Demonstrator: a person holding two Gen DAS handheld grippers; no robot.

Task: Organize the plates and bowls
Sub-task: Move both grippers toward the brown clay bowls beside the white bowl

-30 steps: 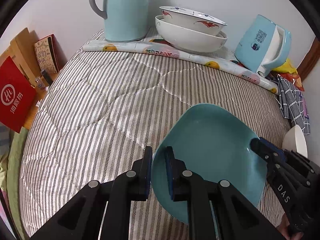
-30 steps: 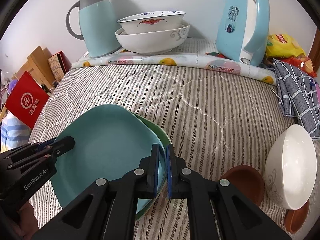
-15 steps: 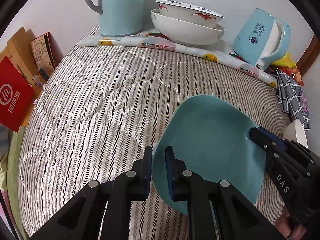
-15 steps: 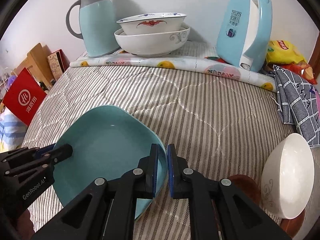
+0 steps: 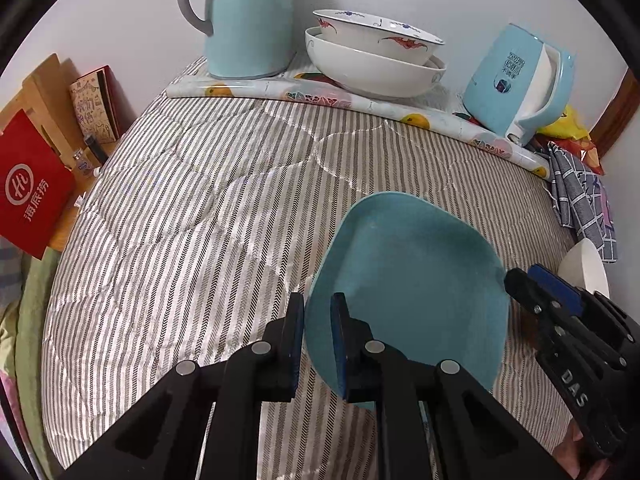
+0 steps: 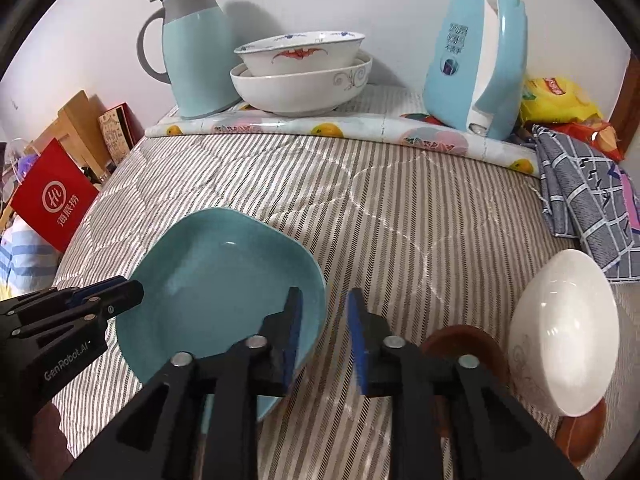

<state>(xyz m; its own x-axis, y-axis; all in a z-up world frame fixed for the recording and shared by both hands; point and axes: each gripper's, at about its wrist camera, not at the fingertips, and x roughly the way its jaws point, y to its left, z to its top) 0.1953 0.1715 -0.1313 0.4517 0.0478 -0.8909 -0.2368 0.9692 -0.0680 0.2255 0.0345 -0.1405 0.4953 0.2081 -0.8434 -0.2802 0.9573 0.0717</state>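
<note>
A teal plate (image 5: 408, 280) lies low over the striped bedcover; it also shows in the right wrist view (image 6: 224, 280). My left gripper (image 5: 317, 344) is shut on its left rim. My right gripper (image 6: 323, 340) is open, its jaws apart around the plate's right rim. Two stacked white bowls (image 6: 300, 76) stand at the back. A white bowl (image 6: 560, 340) lies tilted at the right over brown dishes (image 6: 464, 344).
A teal thermos jug (image 6: 192, 48) and a light-blue kettle (image 6: 476, 64) stand on a patterned mat (image 6: 340, 130) at the back. A checked cloth (image 6: 588, 196) and snack bags (image 6: 556, 100) lie at the right. A red bag (image 6: 54, 200) stands at the left.
My right gripper has opened and let go of the plate's rim. The green plate seen under the teal one a second ago is out of sight. The left gripper keeps its hold.
</note>
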